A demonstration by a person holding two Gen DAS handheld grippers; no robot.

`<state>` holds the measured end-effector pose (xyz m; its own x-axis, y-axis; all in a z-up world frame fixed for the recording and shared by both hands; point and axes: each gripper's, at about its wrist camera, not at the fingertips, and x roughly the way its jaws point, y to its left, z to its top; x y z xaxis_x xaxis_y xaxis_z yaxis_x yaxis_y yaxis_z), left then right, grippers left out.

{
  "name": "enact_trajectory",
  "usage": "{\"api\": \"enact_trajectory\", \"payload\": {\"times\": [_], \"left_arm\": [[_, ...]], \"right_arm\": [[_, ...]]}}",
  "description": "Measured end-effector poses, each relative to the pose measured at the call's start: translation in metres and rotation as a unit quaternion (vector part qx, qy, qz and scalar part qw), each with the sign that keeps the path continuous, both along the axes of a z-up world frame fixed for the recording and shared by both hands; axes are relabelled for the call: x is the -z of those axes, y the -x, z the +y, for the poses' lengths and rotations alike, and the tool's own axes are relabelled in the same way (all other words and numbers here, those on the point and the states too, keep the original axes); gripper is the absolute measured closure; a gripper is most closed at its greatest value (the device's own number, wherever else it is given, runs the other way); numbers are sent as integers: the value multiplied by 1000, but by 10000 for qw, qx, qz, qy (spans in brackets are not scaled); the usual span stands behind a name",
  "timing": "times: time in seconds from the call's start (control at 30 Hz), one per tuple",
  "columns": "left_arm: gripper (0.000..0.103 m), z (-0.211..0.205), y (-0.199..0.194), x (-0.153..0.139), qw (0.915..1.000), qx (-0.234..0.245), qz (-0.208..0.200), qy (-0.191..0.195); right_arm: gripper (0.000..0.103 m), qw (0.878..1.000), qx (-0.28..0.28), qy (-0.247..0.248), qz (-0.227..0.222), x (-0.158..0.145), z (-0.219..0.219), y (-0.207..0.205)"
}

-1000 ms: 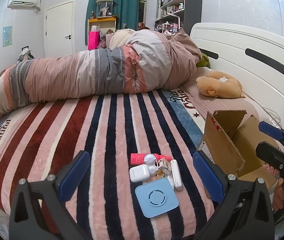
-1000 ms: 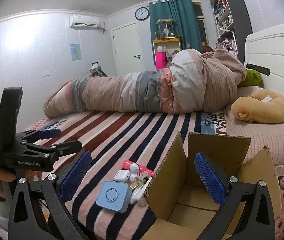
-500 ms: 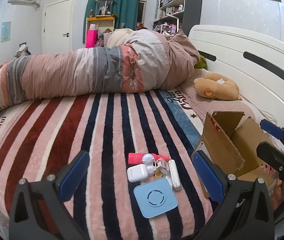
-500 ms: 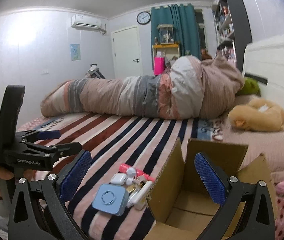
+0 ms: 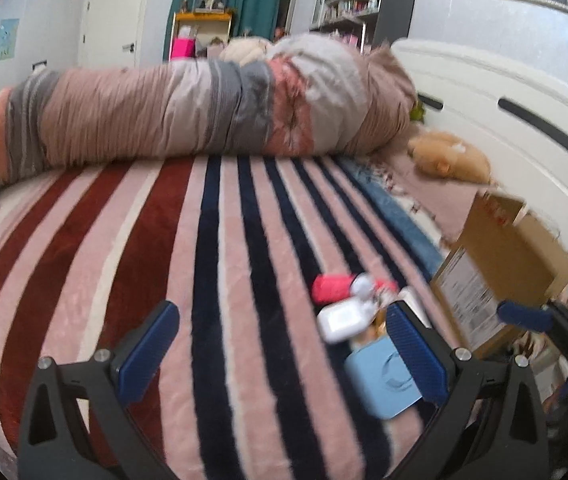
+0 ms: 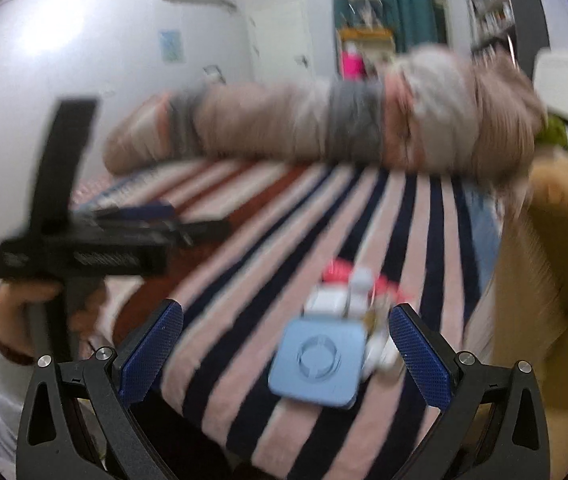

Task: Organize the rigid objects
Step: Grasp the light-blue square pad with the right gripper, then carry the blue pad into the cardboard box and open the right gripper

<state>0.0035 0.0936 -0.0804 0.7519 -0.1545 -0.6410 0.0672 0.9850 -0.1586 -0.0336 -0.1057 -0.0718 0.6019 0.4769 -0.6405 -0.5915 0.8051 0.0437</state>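
Right gripper (image 6: 286,354), jaws spread, is nearing the flat light-blue square plastic gadget (image 6: 318,364) (light, stiff, slippery): pinch its side edges. Left gripper (image 5: 280,354) jaws spread too.

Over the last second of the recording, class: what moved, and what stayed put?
Both grippers swung. The right gripper turned left off the box and now frames the blue square. The left gripper swung left, so the pile sits by its right finger. Both views blur with motion. Unchanged: both jaws open and empty, nothing picked up, the pile and box in place on the blanket.
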Motion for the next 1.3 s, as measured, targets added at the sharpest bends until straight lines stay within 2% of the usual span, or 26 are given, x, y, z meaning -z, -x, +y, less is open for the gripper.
{"api": "enact_trajectory", "payload": {"times": [0.1, 0.2, 0.3, 0.4, 0.43, 0.57, 0.7, 0.8, 0.93, 1.03, 1.2, 1.3], "left_arm": [[1, 4, -4, 18, 9996, 196, 182, 109], [1, 6, -9, 31, 9986, 331, 334, 235], [1, 7, -11, 38, 9982, 341, 401, 277], [1, 10, -11, 43, 9980, 322, 441, 310], [1, 11, -11, 44, 9979, 321, 456, 338], [1, 15, -14, 50, 9961, 472, 517, 540], [1, 15, -17, 55, 9921, 758, 611, 795], [1, 11, -20, 55, 9835, 1148, 657, 1233], [2, 4, -22, 49, 9698, 1603, 685, 1704], [11, -1, -23, 34, 9584, 1950, 616, 1993], [46, -8, -23, -2, 9395, 2412, 376, 2402], [58, -20, -22, -32, 9410, 2491, 201, 2280]], "right_arm": [[0, 9979, 428, 314, 383, 39, 8, -11], [0, 9945, 696, 307, 723, 64, 9, -25], [2, 9910, 978, 624, 667, 81, 15, -36], [12, 9882, 1041, 958, 581, 89, 24, -47], [19, 9881, 1006, 987, 614, 92, 26, -49], [21, 9887, 1007, 972, 533, 90, 25, -47], [21, 9928, 839, 735, 432, 82, 18, -43], [21, 9958, 577, 620, 335, 75, 21, -42], [21, 9993, 118, 187, 291, 60, 25, -37], [21, 9995, -307, 2, 2, 40, 32, -29], [21, 9950, -882, -417, -227, 4, 34, -22], [21, 9936, -904, -527, -437, -17, 23, -21]]}}
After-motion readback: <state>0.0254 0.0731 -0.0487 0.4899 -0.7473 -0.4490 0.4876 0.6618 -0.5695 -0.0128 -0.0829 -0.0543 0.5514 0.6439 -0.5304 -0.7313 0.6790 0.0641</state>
